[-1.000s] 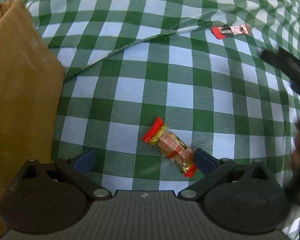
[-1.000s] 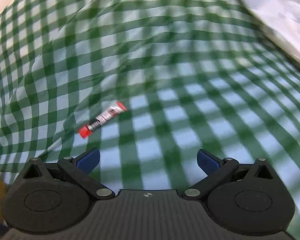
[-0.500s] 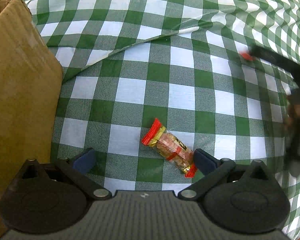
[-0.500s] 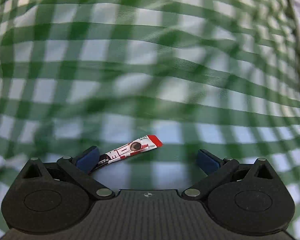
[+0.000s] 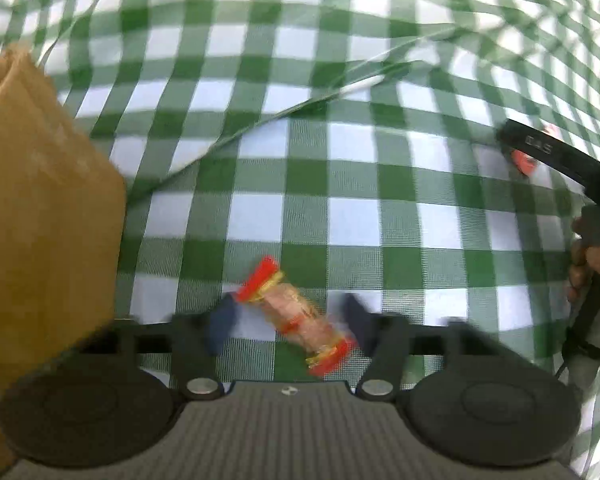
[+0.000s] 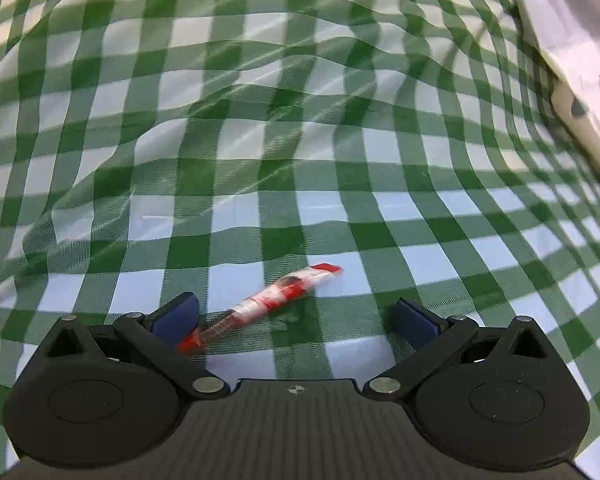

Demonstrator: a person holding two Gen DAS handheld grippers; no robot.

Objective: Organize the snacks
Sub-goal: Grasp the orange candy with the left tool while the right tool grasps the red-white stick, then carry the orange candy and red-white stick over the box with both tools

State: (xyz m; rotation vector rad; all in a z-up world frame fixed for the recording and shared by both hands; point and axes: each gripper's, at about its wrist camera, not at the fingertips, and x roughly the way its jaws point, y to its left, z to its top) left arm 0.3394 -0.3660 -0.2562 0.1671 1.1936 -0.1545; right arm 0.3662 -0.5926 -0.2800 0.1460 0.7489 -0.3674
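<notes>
My left gripper [image 5: 286, 322] brackets the orange-ended snack [image 5: 296, 316] at lower centre, jaws narrowed but not clamped; my right gripper [image 6: 296, 316], spread wide, straddles the red-and-white stick [image 6: 260, 306], ready to pinch.

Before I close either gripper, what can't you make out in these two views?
- Left view: left gripper fingers and the orange snack are motion-blurred; contact unclear.
- Left view: the box is cut by the left edge; its opening is unseen.
- Left view: the right gripper's finger hides most of the red stick.
- Right view: the red stick's print is blurred; its near end lies by the left finger, contact unclear.
</notes>
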